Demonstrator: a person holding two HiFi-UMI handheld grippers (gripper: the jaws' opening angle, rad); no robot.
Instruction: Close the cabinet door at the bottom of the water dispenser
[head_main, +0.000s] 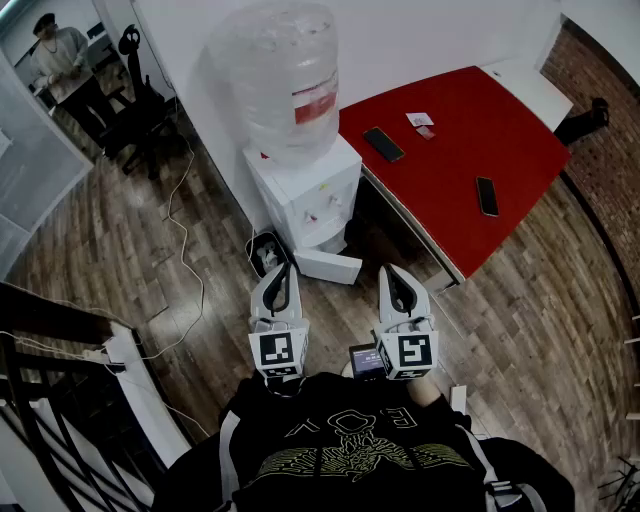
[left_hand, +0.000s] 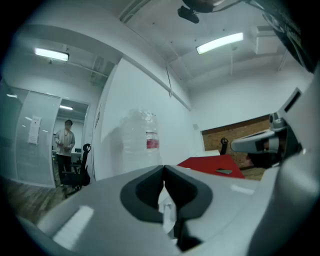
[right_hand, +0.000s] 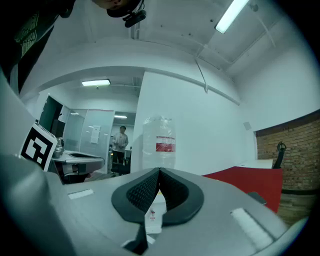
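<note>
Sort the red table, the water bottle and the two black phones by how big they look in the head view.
1. Red table
2. Water bottle, though its top is nearer the camera
3. Left phone and right phone: look alike, so tied

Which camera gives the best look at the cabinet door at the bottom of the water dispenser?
The head view: the cabinet door stands open at the base of the water dispenser. The left and right gripper views show mainly the bottle above their shut jaws; the door is hidden behind them.
</note>
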